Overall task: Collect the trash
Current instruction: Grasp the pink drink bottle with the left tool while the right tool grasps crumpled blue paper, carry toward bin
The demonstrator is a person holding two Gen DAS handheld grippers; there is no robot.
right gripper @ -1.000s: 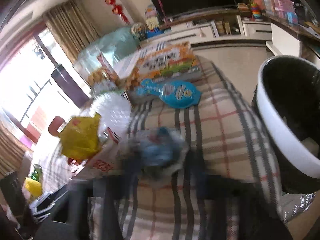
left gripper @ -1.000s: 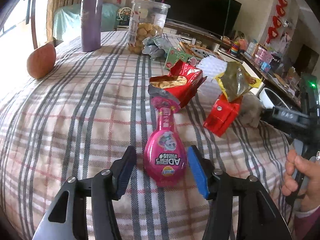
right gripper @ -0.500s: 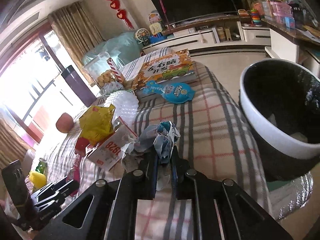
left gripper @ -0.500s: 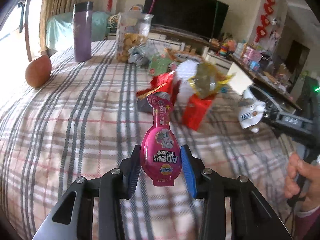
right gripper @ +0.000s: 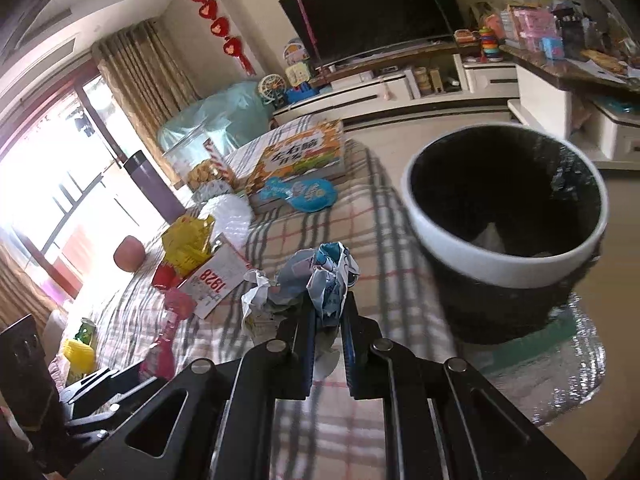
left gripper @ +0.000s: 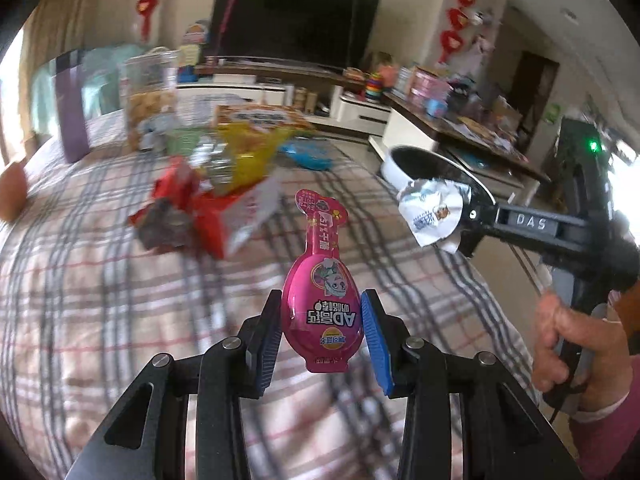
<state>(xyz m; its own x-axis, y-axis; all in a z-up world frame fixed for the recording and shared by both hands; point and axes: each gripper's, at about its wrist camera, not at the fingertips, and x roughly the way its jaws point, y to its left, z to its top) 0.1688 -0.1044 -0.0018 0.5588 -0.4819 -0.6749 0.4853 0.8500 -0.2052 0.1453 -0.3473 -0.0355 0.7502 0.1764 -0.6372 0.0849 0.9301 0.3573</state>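
Note:
My left gripper (left gripper: 322,326) is shut on a pink bottle-shaped snack wrapper (left gripper: 322,280), held above the plaid tablecloth (left gripper: 100,280). My right gripper (right gripper: 328,320) is shut on a crumpled white and blue wrapper (right gripper: 328,276); the left wrist view shows the same wrapper (left gripper: 434,210) in front of the bin (left gripper: 424,160). The white-rimmed black trash bin (right gripper: 504,216) stands just right of the table edge, ahead and right of my right gripper. A red box with a yellow bag (right gripper: 188,244) and a blue wrapper (right gripper: 300,194) lie on the table.
A purple flask (right gripper: 150,186), a clear snack jar (left gripper: 150,100), a picture book (right gripper: 300,156), an apple (right gripper: 128,254) and white foam netting (right gripper: 226,216) sit on the table. A TV stand (right gripper: 400,80) runs along the far wall. A hand (left gripper: 572,340) holds the right gripper's handle.
My left gripper closed on the pink wrapper and lifted it off the cloth, swinging toward the bin. My right gripper rose with the crumpled wrapper and drew closer to the bin.

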